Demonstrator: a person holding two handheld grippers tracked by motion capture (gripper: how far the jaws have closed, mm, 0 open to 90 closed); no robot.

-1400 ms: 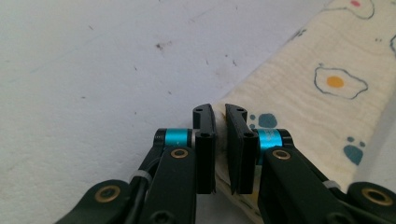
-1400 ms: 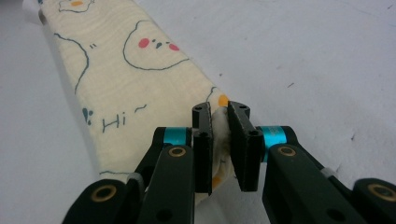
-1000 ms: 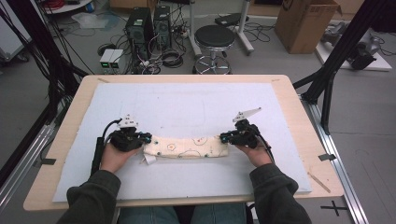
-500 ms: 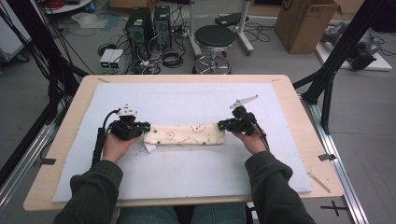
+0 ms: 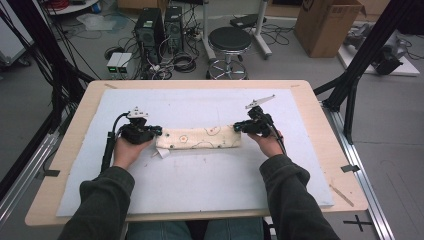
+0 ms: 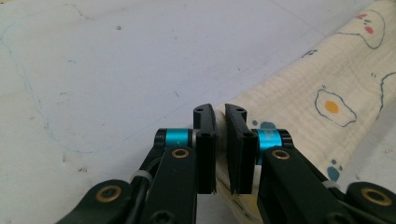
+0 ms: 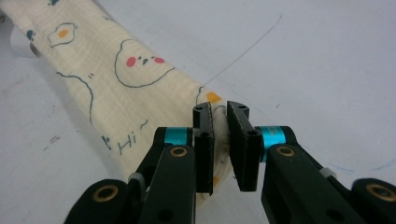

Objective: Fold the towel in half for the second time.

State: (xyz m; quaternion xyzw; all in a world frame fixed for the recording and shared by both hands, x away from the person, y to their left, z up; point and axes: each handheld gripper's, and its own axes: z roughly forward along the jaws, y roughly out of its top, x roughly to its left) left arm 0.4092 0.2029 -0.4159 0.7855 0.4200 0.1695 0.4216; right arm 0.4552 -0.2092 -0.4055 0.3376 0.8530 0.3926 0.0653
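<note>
**High view: folded printed cloth, clamped at both ends**

Item: cream muslin cloth [image 5: 199, 137] with egg and bear prints, folded into a long narrow band, lying crosswise at mid-table on the pale blue-white mat [image 5: 200, 190]. White tag [image 5: 163, 153] sticking out under the left end.

Holders: left gripper [image 5: 150, 132] at the left end, right gripper [image 5: 241, 127] at the right end, each in a hand, dark sleeves entering from the bottom edge. Band stretched straight between the two.

Left gripper view: jaws nearly together, pinched on a thick bunched edge of the cloth [image 6: 322, 107]; fried-egg print close by, bare mat with faint pen lines to the left.

Right gripper view: jaws likewise clamped on the cloth [image 7: 140, 88] at a corner; bear face with red cheeks and a small "Hi" legible, band running away toward the upper left.

Progress, judged: lengthwise folds apparently complete, band neat and narrow. Remaining, probably: a crosswise fold bringing one end over the other, or setting down and release. Neither yet done.

Differences between views: overall layout, wooden table [image 5: 65, 165], stool [image 5: 229, 40] and cardboard box [image 5: 325, 25] given by the high view; layer thickness in the jaws and print detail given by the gripper views.
</note>
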